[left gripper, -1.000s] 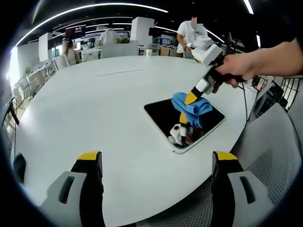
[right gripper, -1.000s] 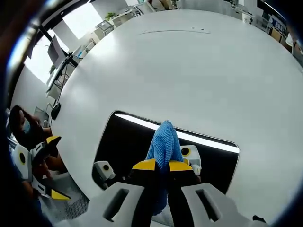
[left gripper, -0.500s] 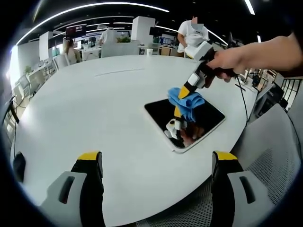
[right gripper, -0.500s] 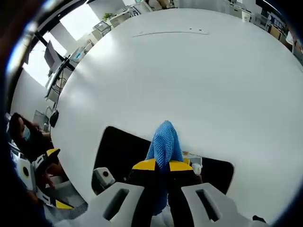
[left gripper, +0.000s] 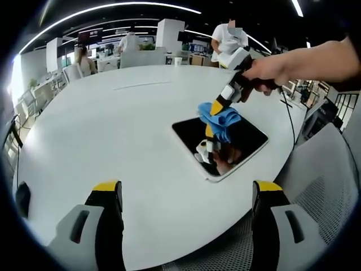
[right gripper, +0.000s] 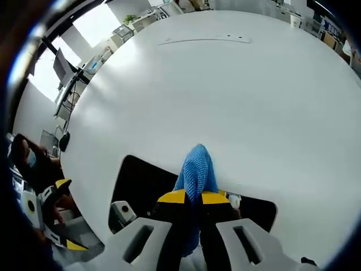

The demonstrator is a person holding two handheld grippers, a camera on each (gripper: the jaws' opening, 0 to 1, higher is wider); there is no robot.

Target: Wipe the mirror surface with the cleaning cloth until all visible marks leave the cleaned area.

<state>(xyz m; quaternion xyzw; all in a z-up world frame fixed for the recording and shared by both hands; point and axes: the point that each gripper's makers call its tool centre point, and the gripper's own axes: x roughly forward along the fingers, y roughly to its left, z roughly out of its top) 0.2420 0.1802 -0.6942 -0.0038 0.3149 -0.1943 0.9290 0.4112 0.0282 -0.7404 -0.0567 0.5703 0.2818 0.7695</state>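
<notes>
Mirror (left gripper: 237,141) lies flat on a white table (left gripper: 113,124), toward 3 o'clock in the left gripper view. Right gripper (left gripper: 216,107), jaws clamped on a blue cloth (right gripper: 196,172), presses it onto the glass. Left gripper (left gripper: 186,197) hangs wide open, holding nothing.

Left gripper view: looks from the near edge across the table (left gripper: 113,124) from well back, taking in the mirror (left gripper: 223,145) and, beyond, the room. Right gripper view: rides close above the mirror (right gripper: 141,183), looking steeply down (cloth (right gripper: 196,169) between its jaws). Both views share the mirror, cloth (left gripper: 221,118) and tabletop (right gripper: 225,96).
</notes>
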